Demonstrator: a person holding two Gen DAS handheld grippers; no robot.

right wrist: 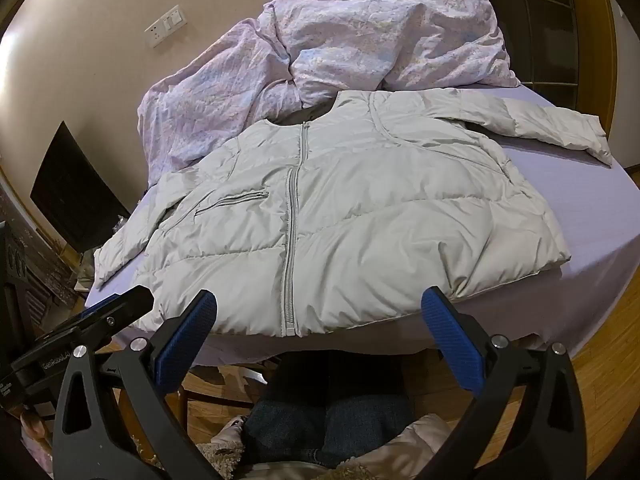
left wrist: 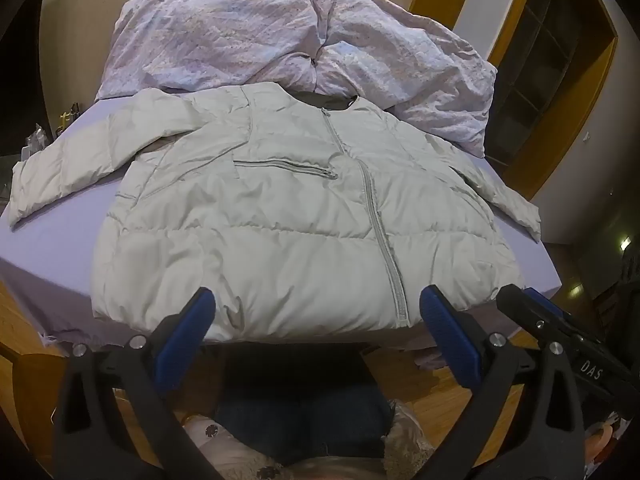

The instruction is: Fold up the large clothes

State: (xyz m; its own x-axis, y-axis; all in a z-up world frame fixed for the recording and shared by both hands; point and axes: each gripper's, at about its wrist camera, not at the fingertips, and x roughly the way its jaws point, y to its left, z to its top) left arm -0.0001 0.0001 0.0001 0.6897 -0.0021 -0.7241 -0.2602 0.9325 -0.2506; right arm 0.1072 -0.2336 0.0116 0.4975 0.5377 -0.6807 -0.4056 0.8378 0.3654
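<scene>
- Lying flat and face up on the bed [left wrist: 48, 240], the jacket [left wrist: 280, 216] is pale grey and puffy, its hem at the near edge of the mattress and its collar toward the far side.
- Its front zipper [left wrist: 380, 232] is closed and runs from hem to collar; a short chest pocket zipper [left wrist: 286, 167] sits just left of it.
- One sleeve [left wrist: 60, 168] spreads out to the left across the lilac sheet, and the other sleeve [right wrist: 560, 126] reaches out to the right.
- A crumpled floral duvet [left wrist: 280, 40] is heaped at the far end of the bed, touching the jacket's collar.
- The left gripper [left wrist: 318, 314] hovers just off the hem, its blue-padded fingers [left wrist: 188, 332] spread wide apart with nothing between them.
- The right gripper [right wrist: 320, 314] is likewise over the near hem, fingers [right wrist: 452, 340] wide apart and empty, not touching the cloth.
- In each view the other gripper shows beside the one carrying the camera, the two held close together.
- Below the grippers the person's dark jeans [right wrist: 328, 420] and the wooden floor [right wrist: 600, 380] are visible.
</scene>
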